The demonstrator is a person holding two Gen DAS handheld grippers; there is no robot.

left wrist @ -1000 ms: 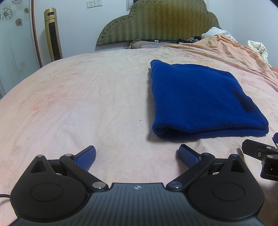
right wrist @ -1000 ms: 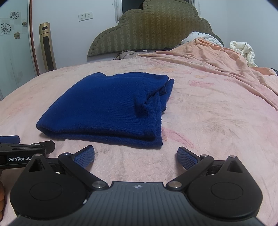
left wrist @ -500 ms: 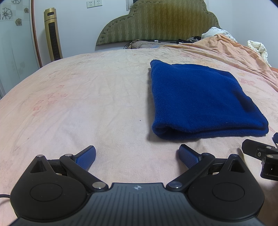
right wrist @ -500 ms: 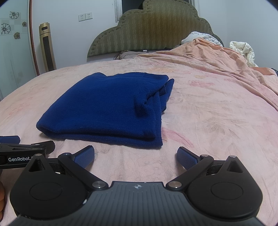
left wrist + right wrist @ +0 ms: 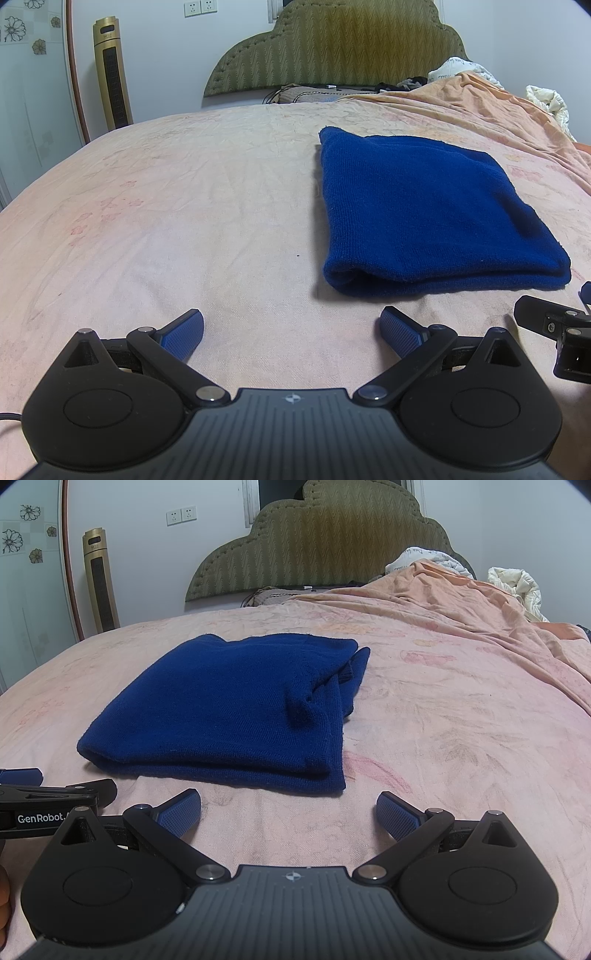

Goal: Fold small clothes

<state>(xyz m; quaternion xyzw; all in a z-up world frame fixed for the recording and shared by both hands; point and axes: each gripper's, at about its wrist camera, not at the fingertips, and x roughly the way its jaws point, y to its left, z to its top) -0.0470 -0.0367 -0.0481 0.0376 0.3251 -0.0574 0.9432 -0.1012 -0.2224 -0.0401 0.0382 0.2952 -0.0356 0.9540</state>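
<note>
left gripper (image 5: pixel 291 332) jaws wide apart, right gripper (image 5: pixel 288 810) likewise, side by side

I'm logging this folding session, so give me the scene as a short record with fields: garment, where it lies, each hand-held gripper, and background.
garment: blue knit garment, folded into a rough rectangle, loose layers showing at its right edge
surface: pink bedsheet, wrinkled
left hand-held gripper: open, empty, near side of the garment, not touching it
right hand-held gripper: open, empty, just short of the garment's near edge
background: green headboard, gold tower fan, bunched orange blanket
</note>
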